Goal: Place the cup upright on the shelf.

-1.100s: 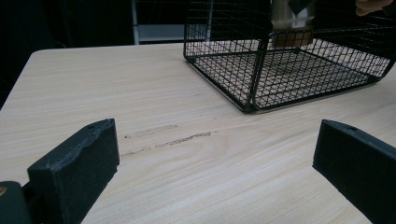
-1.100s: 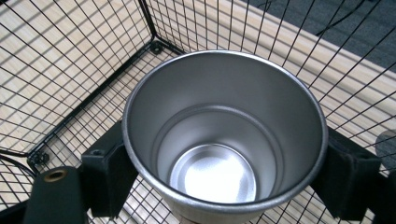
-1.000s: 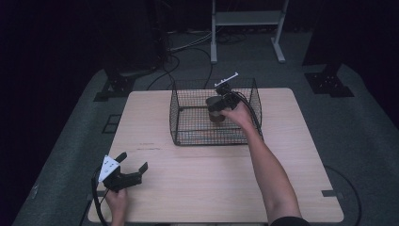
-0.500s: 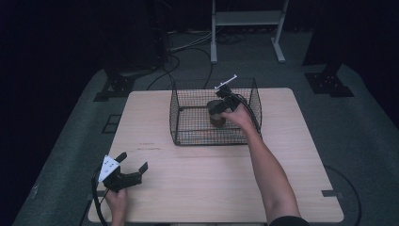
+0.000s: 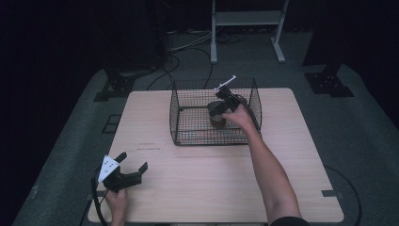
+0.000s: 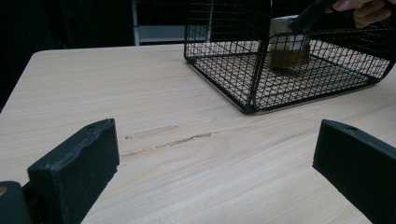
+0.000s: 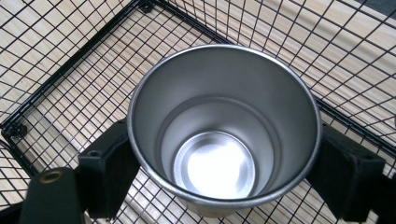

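Note:
A black wire basket (image 5: 175,117) stands on the far middle of the wooden table (image 5: 197,183). Inside it is a steel cup (image 5: 217,121), upright and empty, with its mouth facing the camera in the right gripper view (image 7: 224,126). My right gripper (image 5: 218,109) reaches down into the basket, and its two black jaws press on opposite sides of the cup (image 7: 229,168). My left gripper (image 5: 132,161) rests open near the table's front left corner with nothing between its jaws (image 6: 215,172). From there the basket (image 6: 252,70) and the cup (image 6: 287,46) lie ahead to the right.
A pale metal stand (image 5: 247,19) and loose cables (image 5: 188,47) are on the dark floor behind the table. Black stand bases (image 5: 113,87) (image 5: 329,80) sit beside the far corners. Bare tabletop (image 6: 140,93) stretches between my left gripper and the basket.
My right gripper has sunk a little lower into the basket with the cup. The left gripper has stayed where it was.

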`<state>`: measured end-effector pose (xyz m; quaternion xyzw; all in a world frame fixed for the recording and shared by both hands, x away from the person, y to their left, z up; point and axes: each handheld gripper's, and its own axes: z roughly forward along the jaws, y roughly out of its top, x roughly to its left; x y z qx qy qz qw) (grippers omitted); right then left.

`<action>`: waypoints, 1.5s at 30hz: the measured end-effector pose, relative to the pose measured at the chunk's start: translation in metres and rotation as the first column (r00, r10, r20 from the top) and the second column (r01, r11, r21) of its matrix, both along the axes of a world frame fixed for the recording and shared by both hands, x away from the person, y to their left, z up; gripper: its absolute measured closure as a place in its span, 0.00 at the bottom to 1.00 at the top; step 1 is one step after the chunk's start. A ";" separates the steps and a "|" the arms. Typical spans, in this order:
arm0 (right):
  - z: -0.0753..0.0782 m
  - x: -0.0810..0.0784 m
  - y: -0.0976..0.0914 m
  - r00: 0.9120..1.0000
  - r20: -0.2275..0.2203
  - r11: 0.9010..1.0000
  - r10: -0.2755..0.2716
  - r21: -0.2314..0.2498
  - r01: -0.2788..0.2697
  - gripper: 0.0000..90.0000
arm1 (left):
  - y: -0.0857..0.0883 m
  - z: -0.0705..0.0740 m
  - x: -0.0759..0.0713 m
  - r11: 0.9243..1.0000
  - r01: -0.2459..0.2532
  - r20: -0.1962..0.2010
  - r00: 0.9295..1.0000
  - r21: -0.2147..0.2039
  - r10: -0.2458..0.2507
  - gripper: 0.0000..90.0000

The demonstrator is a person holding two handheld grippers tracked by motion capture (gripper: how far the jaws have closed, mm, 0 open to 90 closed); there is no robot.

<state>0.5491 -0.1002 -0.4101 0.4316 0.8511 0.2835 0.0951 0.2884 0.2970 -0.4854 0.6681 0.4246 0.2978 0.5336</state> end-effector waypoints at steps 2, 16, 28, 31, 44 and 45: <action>0.000 0.000 0.000 1.000 0.000 1.000 0.001 -0.003 -0.001 0.18 | 0.000 0.000 0.000 1.000 0.001 0.000 1.000 -0.001 -0.001 0.00; 0.002 -0.003 -0.001 1.000 -0.003 1.000 0.009 -0.021 -0.009 0.16 | 0.000 0.000 0.000 1.000 -0.001 -0.001 1.000 -0.001 0.001 0.00; 0.004 -0.005 0.000 1.000 -0.008 1.000 0.019 -0.022 -0.019 0.15 | 0.000 0.000 0.000 1.000 -0.004 0.000 1.000 -0.004 0.004 0.00; 0.004 -0.005 -0.001 1.000 -0.010 1.000 0.018 -0.023 -0.018 0.14 | 0.000 0.000 0.000 1.000 -0.004 0.000 1.000 -0.004 0.004 0.00; 0.008 -0.007 -0.005 1.000 0.014 1.000 0.000 0.004 0.000 0.13 | 0.000 0.000 0.000 1.000 0.001 0.002 1.000 -0.002 -0.001 0.00; 0.008 -0.007 -0.005 1.000 0.014 1.000 0.000 0.004 0.000 0.13 | 0.000 0.000 0.000 1.000 0.001 0.002 1.000 -0.002 -0.001 0.00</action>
